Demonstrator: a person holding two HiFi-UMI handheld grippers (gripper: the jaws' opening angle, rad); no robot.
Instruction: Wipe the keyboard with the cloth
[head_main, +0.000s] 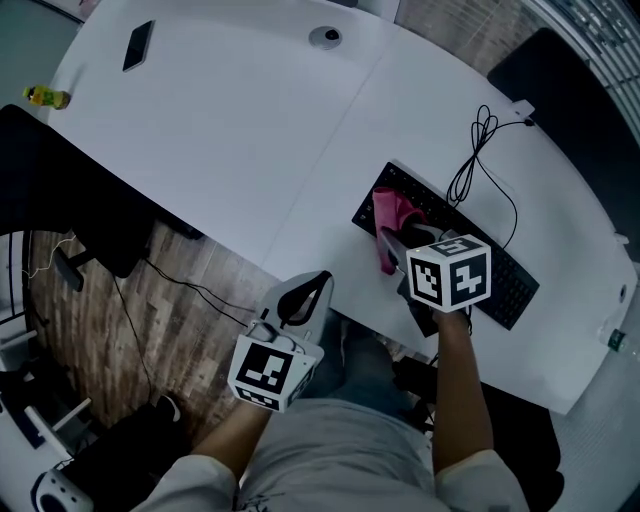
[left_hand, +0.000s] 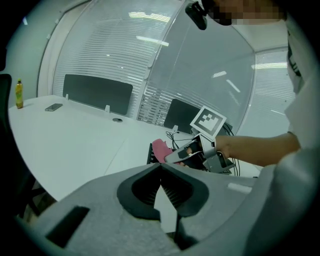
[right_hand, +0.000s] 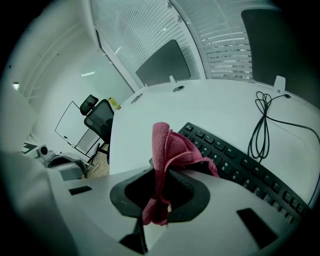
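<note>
A black keyboard lies aslant on the white desk, near its front right edge. My right gripper hovers over the keyboard's left end, shut on a pink cloth. In the right gripper view the cloth stands bunched between the jaws, draping onto the keys. My left gripper is held off the desk's front edge, to the left of the keyboard, with its jaws together and nothing in them. Its own view shows the cloth and the right gripper beyond.
A coiled black cable runs behind the keyboard. A phone, a round grommet and a yellow bottle sit far back left. A black chair and floor cables are on my left.
</note>
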